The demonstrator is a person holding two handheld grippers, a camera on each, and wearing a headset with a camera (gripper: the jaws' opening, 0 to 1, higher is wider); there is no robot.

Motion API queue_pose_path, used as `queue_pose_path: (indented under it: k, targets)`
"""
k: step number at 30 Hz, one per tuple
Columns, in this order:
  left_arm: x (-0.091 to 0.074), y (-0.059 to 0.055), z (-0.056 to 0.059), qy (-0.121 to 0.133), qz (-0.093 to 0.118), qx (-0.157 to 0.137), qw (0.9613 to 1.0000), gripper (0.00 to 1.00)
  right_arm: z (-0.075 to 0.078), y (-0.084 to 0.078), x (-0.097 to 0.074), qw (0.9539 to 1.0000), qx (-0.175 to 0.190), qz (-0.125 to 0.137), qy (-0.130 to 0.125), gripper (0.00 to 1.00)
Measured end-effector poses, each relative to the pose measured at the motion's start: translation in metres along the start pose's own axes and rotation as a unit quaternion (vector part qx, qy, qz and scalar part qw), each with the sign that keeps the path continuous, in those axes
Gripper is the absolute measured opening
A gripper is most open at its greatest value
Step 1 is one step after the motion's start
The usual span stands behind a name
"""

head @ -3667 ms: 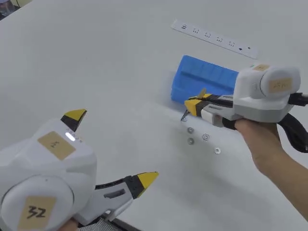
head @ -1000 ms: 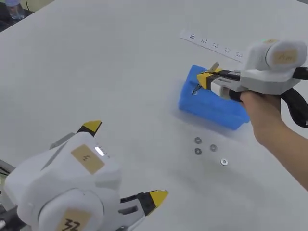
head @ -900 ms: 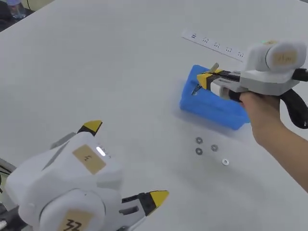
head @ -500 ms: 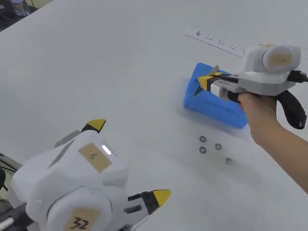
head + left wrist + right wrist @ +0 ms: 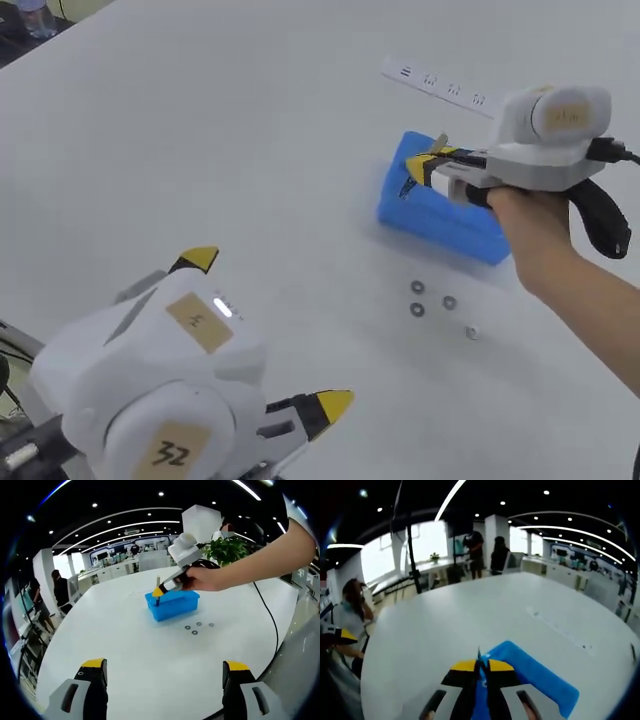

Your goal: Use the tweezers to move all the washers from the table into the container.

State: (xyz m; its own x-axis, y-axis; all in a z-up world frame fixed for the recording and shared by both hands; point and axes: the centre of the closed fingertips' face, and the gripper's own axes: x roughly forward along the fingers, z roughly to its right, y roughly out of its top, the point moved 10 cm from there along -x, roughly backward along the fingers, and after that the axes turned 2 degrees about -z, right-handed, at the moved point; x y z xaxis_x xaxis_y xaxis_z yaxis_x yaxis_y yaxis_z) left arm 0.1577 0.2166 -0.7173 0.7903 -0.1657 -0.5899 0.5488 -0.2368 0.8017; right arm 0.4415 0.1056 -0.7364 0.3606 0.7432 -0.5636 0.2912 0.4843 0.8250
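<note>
Tweezers (image 5: 405, 188) tips too small; container (image 5: 430, 215) part-hidden

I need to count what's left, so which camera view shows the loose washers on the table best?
The head view: four washers lie clear on the table beside the blue container. The left gripper view has them small and far. The right gripper view faces the container.

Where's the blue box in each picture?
Head view: the blue box sits right of centre, under the right gripper.
Left gripper view: the blue box is at the middle, beyond the washers.
Right gripper view: the blue box is at the bottom right, past the jaws.
Shared landmark: the right gripper's yellow tips over the box.
</note>
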Motion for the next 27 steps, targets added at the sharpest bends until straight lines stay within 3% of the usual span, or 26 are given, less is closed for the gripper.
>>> queue_pose_path:
  k: [6,13,20,27]
  targets:
    - [0.000,0.000,0.001,-0.001,-0.004,0.003,1.0000,0.98,-0.003,0.023,-0.025,0.9992,-0.003,0.038,-0.008,0.03]
    - [-0.001,0.000,0.000,0.001,0.001,0.003,1.0000,0.98,-0.015,0.038,-0.055,0.9972,-0.010,0.074,0.000,0.03]
    - [-0.001,0.000,0.000,0.002,0.003,0.005,1.0000,0.98,-0.036,0.035,-0.077,0.9957,-0.008,0.091,0.011,0.03]
    - [-0.003,0.001,-0.005,0.017,0.012,-0.010,0.9997,0.99,-0.051,0.015,-0.090,0.9966,0.015,0.078,0.023,0.03]
